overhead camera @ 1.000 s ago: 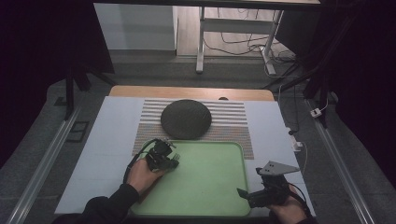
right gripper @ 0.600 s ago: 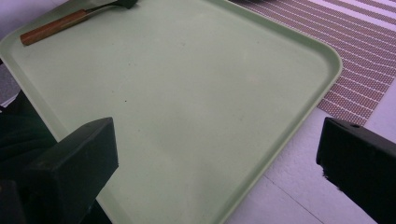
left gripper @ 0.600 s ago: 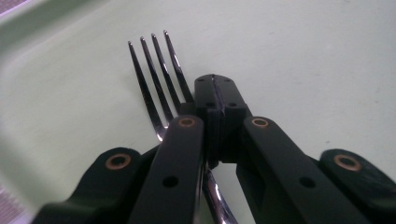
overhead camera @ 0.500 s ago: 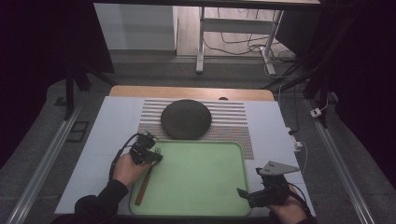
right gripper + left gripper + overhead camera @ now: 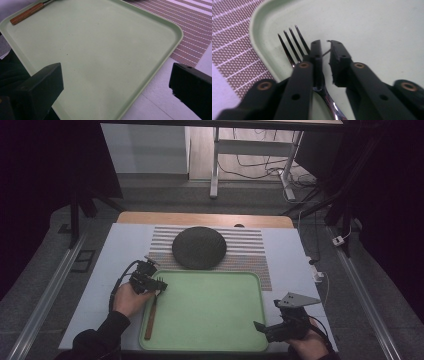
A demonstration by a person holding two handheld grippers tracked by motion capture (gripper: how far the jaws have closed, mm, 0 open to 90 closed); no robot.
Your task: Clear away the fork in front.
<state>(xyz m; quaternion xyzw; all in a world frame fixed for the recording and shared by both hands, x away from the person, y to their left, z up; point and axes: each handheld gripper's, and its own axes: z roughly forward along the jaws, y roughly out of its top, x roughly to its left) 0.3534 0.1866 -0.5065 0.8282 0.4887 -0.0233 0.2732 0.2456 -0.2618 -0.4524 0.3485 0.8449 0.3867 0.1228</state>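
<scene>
A fork [image 5: 150,316] with a wooden handle lies inside the green tray [image 5: 215,312] along its left rim, with its tines pointing away from me. My left gripper [image 5: 161,285] hovers over the fork's head. In the left gripper view its jaws [image 5: 325,50] stand a narrow gap apart with nothing between them. The fork's metal neck passes under the left jaw, and the tines [image 5: 292,47] show beside it. My right gripper [image 5: 260,327] is wide open at the tray's near right corner. In the right gripper view it [image 5: 117,75] faces the bare tray [image 5: 100,50] and the fork's handle [image 5: 26,13].
A dark round plate [image 5: 199,247] rests on a striped placemat [image 5: 250,245] just beyond the tray. The placemat also shows beside the tray's rim [image 5: 232,50] [image 5: 195,25]. The white tabletop [image 5: 295,270] borders the tray on the right.
My left gripper has shifted left from the tray's inner part to its left rim, and the fork's handle now shows lying in the tray. The right gripper has stayed put.
</scene>
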